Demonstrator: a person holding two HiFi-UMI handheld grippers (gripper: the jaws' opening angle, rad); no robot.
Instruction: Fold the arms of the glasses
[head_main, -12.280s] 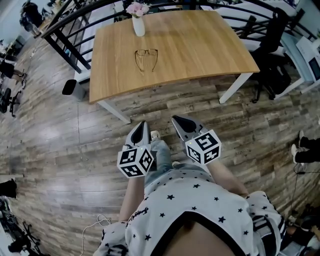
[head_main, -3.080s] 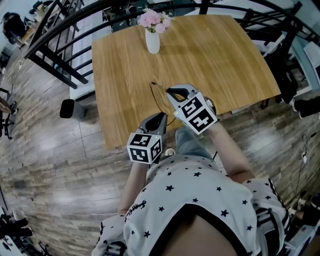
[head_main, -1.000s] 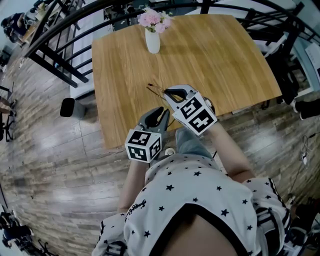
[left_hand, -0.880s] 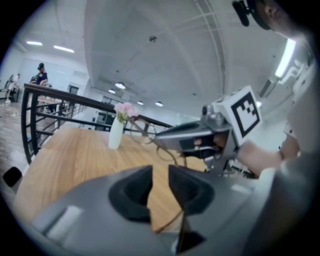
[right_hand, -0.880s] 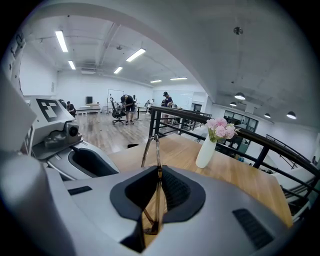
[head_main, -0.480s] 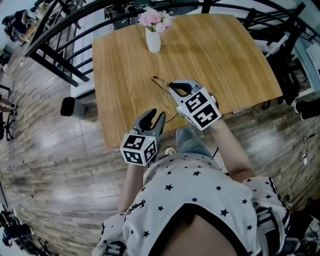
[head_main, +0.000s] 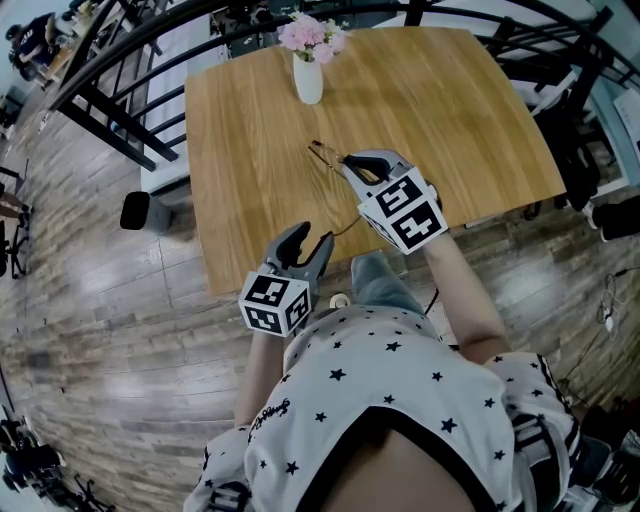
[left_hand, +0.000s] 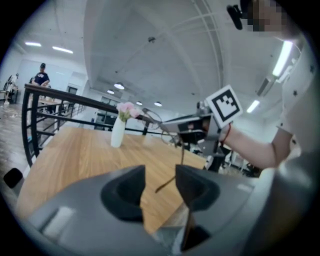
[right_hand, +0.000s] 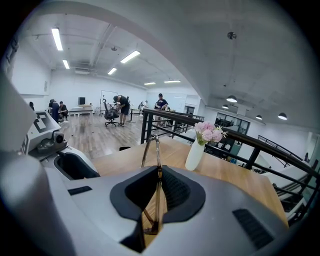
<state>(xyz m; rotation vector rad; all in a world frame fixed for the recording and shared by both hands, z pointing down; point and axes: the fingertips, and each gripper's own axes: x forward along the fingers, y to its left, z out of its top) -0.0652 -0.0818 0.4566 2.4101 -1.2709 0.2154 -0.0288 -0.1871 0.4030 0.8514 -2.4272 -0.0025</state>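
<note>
the right gripper clamps the thin dark wire glasses this side of the vase; one arm dangles before the left gripper, whose jaws have just been opening, clear of it.

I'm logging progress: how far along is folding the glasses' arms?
Done: the glasses are off the table, clamped in the right gripper. In hand: the left gripper has just been opening, one arm hanging untouched between its jaws. Left: that arm isn't folded flat; the other I can't judge.

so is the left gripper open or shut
Open. The left gripper shows its jaws apart in its own view, having just been opening; the glasses arm hangs with its tip in the gap, pressed by neither pad.
</note>
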